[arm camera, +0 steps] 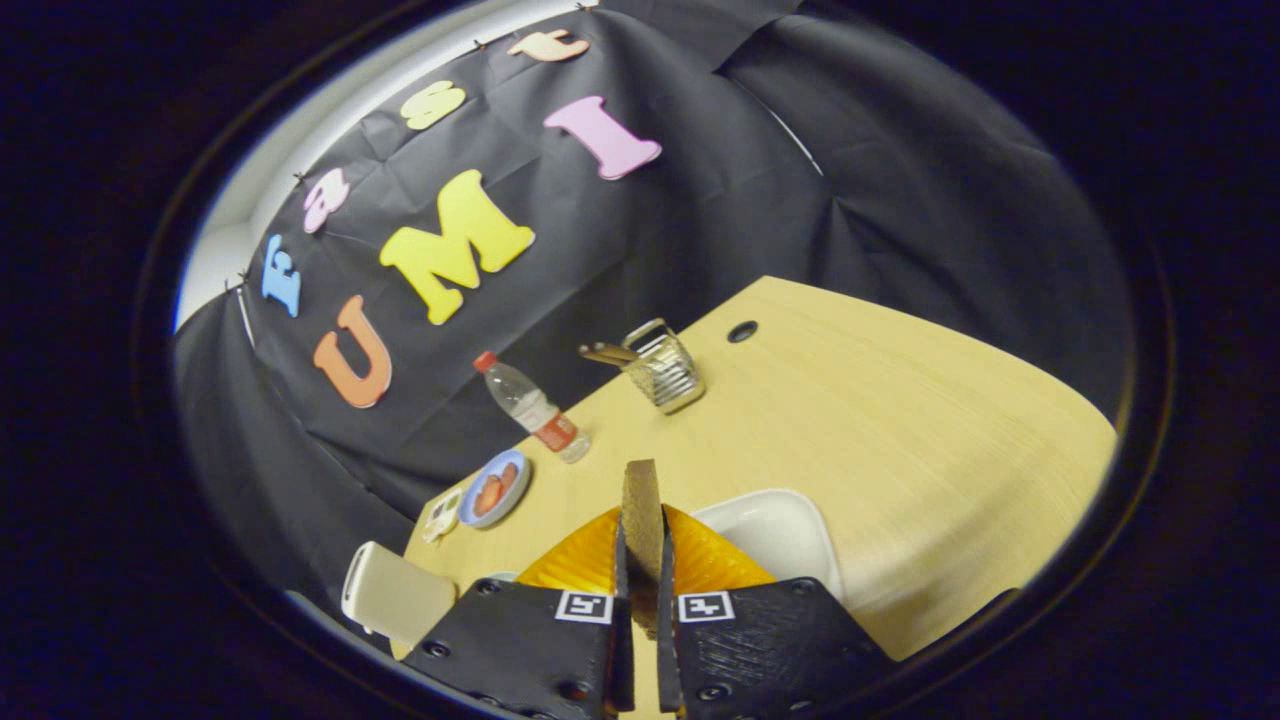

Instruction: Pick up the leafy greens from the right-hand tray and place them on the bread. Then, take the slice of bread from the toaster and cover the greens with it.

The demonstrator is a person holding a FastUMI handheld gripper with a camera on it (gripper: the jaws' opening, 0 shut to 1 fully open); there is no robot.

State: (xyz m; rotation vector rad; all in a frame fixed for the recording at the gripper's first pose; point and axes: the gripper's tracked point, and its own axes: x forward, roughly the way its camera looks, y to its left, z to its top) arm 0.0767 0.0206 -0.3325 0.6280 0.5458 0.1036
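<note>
- I've got the gripper [641, 600] clamped on the slice of bread [641, 520], both fingers pressing its faces; it stands on edge, long axis running up and away from the fingertips.
- Right below it sits an orange plate [585, 560], with a white tray [775, 530] just beside.
- Toaster [395, 595] off to the left.
- Farther out: a blue plate [495, 488] with reddish food, a water bottle [533, 408], a wire basket [665, 372] holding utensils.
- Pale wooden table [900, 430], black cloth wall beyond.

Bench layout, seen along the gripper [645, 570]

A bread slice [641, 510] stands between the fingers, above a plate [590, 560]; tray [775, 530] right, toaster [395, 595] left, bottle [530, 405] and rack [665, 370] beyond.
</note>
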